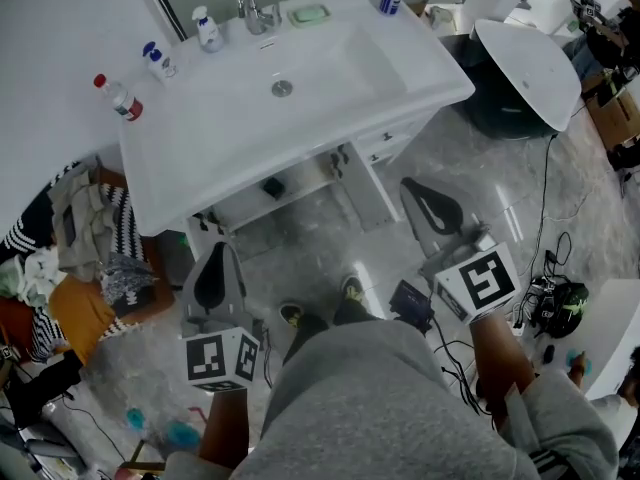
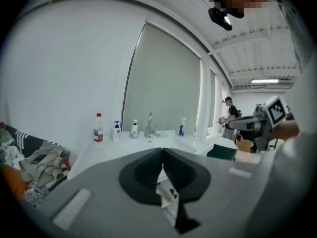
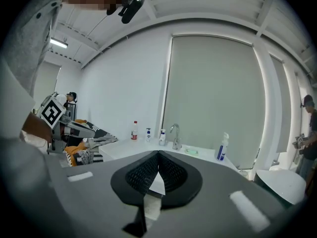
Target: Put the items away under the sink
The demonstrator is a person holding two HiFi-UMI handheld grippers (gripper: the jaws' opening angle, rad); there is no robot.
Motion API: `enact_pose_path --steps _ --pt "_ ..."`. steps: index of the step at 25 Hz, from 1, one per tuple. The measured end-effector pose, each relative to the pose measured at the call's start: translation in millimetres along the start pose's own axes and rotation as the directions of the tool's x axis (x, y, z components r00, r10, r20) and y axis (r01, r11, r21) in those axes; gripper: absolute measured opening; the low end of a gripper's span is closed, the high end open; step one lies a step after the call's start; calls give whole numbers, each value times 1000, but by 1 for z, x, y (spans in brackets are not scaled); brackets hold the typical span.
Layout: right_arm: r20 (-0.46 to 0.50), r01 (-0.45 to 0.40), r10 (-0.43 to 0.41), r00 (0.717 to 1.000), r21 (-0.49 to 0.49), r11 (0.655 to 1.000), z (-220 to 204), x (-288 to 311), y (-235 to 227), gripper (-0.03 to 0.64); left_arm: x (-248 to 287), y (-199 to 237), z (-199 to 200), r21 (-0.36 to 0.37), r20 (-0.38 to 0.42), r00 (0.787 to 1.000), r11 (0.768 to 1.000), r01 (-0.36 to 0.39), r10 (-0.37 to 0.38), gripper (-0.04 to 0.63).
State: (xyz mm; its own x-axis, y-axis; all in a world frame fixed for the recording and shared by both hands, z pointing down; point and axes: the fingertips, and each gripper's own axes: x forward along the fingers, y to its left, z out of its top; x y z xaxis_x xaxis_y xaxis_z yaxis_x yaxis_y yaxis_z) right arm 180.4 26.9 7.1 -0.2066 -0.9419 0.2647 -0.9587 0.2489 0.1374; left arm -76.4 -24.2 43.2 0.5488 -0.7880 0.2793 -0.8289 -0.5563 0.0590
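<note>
left hand-held gripper [image 1: 220, 258] closed, empty | right hand-held gripper [image 1: 420, 193] same | both facing sink [image 1: 200, 133]

No words or numbers can be read anywhere. The only signs are black-and-white square code markers: on the white cube [image 1: 220, 358] of the left gripper [image 1: 220, 251] at lower left, and on the matching cube [image 1: 484, 283] of the right gripper [image 1: 409, 184] at lower right. The label of the clear red-capped plastic bottle [image 1: 118, 97], upper left, is too small to read.
</note>
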Motion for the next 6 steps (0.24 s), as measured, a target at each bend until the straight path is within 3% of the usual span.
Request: enact_pose_path --steps 6 --pt "11 17 -17 1000 22 1000 -2 1 -3 -3 -2 4 -3 -19 0 1000 1000 -18 18 11"
